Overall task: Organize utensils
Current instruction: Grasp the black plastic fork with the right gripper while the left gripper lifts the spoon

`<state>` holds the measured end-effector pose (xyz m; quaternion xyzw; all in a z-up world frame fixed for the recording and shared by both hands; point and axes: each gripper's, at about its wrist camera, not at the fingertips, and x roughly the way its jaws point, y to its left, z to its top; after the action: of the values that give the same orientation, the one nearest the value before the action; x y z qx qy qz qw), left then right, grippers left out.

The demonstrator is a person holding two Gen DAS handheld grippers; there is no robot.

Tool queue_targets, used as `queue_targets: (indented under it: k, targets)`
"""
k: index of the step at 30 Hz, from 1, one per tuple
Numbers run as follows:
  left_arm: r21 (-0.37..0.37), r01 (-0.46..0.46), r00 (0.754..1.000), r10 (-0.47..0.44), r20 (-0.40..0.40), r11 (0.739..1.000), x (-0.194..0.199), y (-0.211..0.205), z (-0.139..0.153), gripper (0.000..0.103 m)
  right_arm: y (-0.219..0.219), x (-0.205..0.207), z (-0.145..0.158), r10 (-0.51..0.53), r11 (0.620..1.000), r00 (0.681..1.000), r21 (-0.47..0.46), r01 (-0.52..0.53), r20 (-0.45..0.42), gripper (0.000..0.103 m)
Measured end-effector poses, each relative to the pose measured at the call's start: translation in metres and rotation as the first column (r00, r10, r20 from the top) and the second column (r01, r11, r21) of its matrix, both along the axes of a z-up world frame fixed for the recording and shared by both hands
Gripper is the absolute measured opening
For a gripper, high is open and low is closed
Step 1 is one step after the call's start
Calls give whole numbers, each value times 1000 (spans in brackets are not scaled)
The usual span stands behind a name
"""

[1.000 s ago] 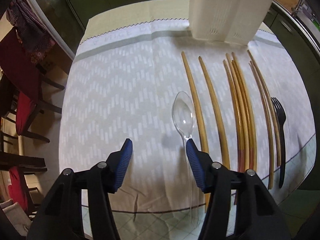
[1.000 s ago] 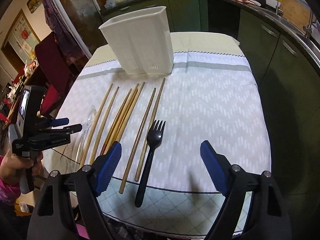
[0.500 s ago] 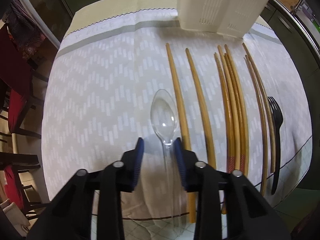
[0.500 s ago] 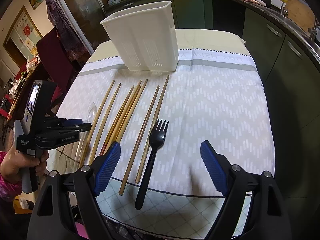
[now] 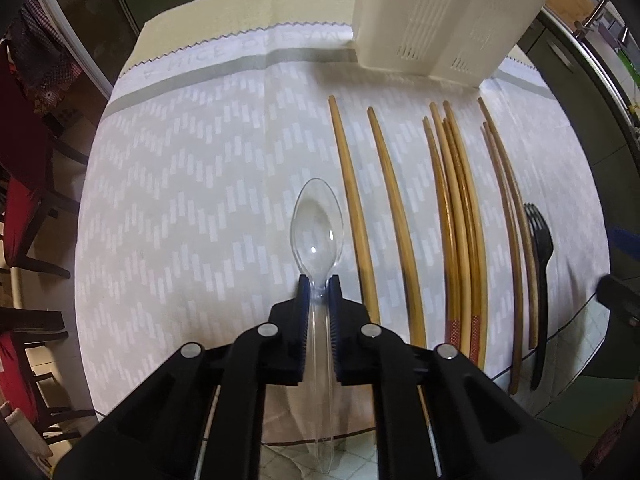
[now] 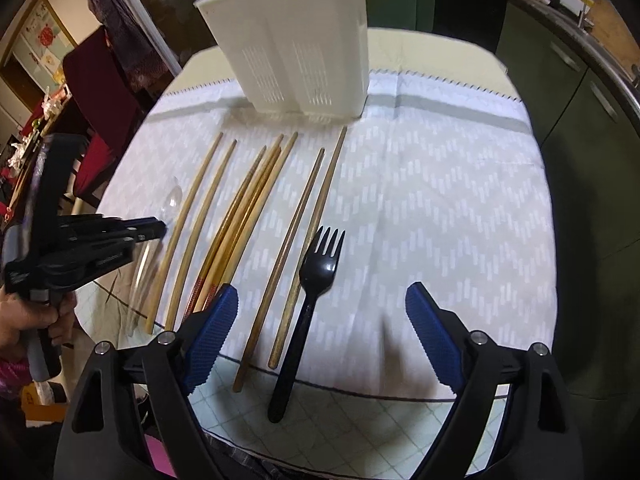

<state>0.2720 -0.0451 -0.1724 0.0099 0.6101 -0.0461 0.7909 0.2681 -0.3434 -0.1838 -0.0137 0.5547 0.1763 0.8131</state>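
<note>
Count: eight chopsticks (image 6: 308, 196), one clear spoon (image 5: 318, 232), one black fork (image 6: 316, 276), one white holder (image 6: 296, 40), two hand-held grippers.

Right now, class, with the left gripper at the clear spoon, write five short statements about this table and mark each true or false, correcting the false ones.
1. The left gripper is shut on the clear spoon at its neck. True.
2. The right gripper holds the black fork. False: its jaws stand wide open and the fork lies on the cloth.
3. The white utensil holder stands at the far end of the chopsticks. True.
4. The fork lies between the spoon and the chopsticks. False: the chopsticks lie between them.
5. The spoon's bowl points toward the holder. True.
</note>
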Motion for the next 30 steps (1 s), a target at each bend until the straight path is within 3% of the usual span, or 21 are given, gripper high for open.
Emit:
queue_targets:
  k: [5,9,14,25,30]
  targets:
    - [-6,21,999,-21,44,1000,-2,6,15,10,14,10,-16,20,999,996,-31,-23,-83,58]
    - [-8,36,998,-35,60,999,-10,4,23,10,18,14,-26,10,996,994,-91,-20,-110,53]
    - [-16,51,996,-49,68,999,-21,4,24,10,17,14,-39,-2,989,991,-145,-17,-132,40]
    - [-16,66,995,-64,81,998,-25,0,27,10,32,13,-54,22,986,988,-160,-46,-152,29]
    - [-20,71,993,-69,93,997,-26,0,30,10,47,16,-56,20,981,991,-187,-46,-136,29]
